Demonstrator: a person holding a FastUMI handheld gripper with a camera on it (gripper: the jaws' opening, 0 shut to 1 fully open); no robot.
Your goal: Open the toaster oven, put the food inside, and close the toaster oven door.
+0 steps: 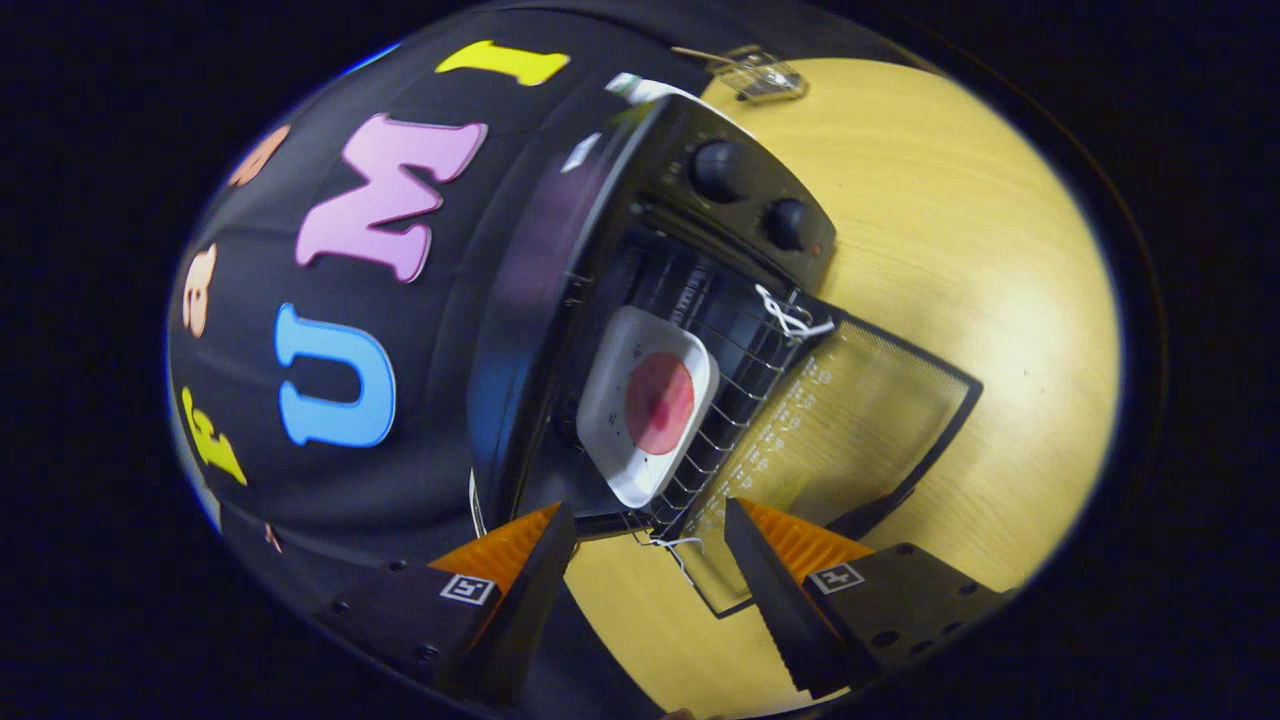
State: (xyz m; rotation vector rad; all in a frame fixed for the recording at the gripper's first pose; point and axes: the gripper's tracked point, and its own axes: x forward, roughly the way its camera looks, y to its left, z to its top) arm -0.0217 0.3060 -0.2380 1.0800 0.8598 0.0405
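The black toaster oven (pixel 560 300) stands on a wooden table (pixel 960 260), seen strongly rolled to one side. Its glass door (pixel 850 440) hangs fully open, lying flat toward me. On the wire rack (pixel 740 400) inside rests a white square plate (pixel 610 440) with a round pinkish-red piece of food (pixel 660 402) on it. My gripper (pixel 650 535) is open, its fingers just ahead of the door's near corner, with nothing between them. The plate lies a little beyond the fingertips.
Two black knobs (pixel 720 170) sit on the oven's control panel. White string (pixel 790 315) is tied at the door's hinge corner, and another bit (pixel 670 548) near the fingers. A small clear object (pixel 760 75) lies on the table's far edge behind the oven.
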